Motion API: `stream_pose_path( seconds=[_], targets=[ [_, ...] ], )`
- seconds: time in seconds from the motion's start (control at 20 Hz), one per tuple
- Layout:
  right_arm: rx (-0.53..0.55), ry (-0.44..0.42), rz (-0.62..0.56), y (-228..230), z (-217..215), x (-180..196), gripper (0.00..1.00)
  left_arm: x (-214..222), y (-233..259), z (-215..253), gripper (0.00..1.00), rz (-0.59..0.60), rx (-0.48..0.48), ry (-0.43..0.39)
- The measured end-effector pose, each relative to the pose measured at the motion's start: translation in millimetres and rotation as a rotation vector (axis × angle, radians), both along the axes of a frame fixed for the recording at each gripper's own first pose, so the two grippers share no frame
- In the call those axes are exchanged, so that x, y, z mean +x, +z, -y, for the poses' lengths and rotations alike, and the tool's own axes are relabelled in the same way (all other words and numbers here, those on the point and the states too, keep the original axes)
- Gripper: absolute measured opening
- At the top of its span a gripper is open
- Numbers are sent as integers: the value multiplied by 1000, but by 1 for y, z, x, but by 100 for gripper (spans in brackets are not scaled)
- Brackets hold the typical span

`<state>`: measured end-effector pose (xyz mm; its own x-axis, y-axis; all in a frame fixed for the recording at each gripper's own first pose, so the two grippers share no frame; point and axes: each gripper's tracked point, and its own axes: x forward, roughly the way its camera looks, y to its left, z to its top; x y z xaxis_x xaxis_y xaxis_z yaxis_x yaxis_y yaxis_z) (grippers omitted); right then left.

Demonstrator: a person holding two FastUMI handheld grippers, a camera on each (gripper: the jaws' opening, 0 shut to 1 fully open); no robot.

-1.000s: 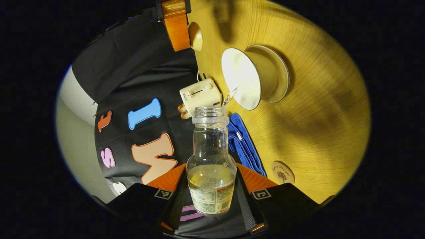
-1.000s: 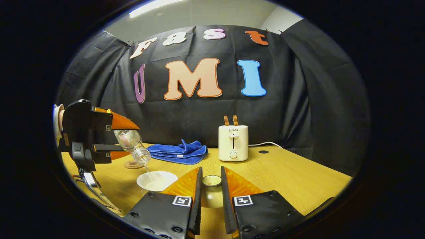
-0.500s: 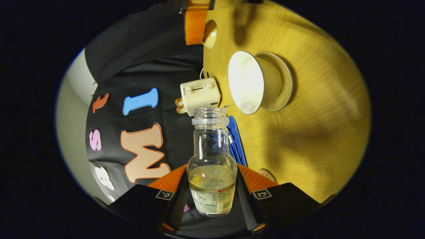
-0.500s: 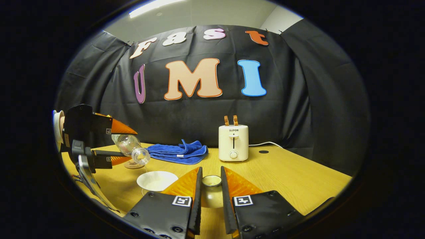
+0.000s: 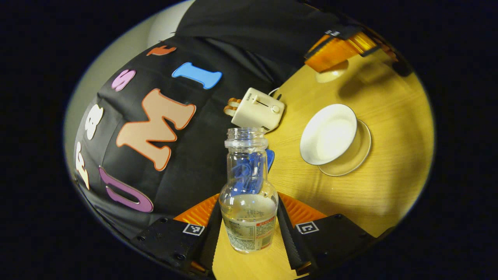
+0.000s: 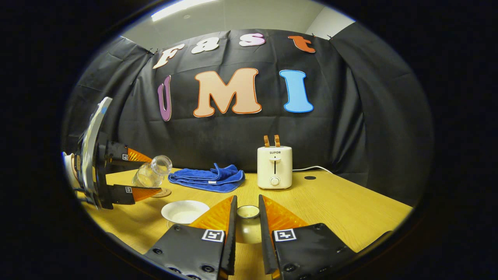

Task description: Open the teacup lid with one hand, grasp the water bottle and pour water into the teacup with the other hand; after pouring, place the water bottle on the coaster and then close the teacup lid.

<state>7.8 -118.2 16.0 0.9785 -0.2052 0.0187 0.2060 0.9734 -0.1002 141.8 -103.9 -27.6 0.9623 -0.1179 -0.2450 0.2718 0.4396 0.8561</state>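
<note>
My left gripper [image 5: 248,204] is shut on the clear water bottle [image 5: 249,217], uncapped and partly full, its mouth raised and off to the left of the cup. The white teacup [image 5: 328,134] stands open on its saucer [image 5: 356,159]. In the right gripper view the bottle [image 6: 149,175] tilts mouth-up in the left gripper [image 6: 144,175], above the round wooden coaster [image 6: 162,193], behind the teacup [image 6: 184,210]. My right gripper [image 6: 247,210] is shut on the cream teacup lid [image 6: 248,227], held just above the table, right of the cup.
A cream toaster [image 6: 274,167] stands at the back of the wooden table [image 6: 342,206], its cord running right. A folded blue cloth [image 6: 208,178] lies left of it, behind the coaster. Bare table stretches to the right.
The water stream into the cup has stopped. My left gripper has swung the bottle's mouth up and drawn back from the cup. The right gripper and lid have stayed still.
</note>
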Motion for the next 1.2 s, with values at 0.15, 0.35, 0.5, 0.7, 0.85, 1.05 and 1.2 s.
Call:
stream_pose_path(
  seconds=[0.15, 0.35, 0.5, 0.7, 0.85, 1.05, 1.2],
  targets=[
    [0, 0, -1, -1, -1, 0, 32, 0, 11, -16, 69, 48, -170, 67],
    [0, 0, -1, 0, -1, 0, 32, 2, 26, -42, 70, 94, -414, 141],
    [-1, -1, 0, 0, 0, -1, 31, 4, 38, -60, 70, 138, -572, 167],
    [-1, -5, 0, 0, 1, 0, 32, 7, 43, -86, 69, 184, -713, 199],
    [-1, -13, 1, 0, 2, 0, 31, 15, 44, -94, 69, 186, -769, 201],
    [-1, -8, 0, 0, 1, -1, 31, 23, 38, -98, 69, 191, -812, 198],
    [-1, -2, -2, 0, 0, 1, 31, 30, 29, -96, 69, 173, -828, 199]
  ],
)
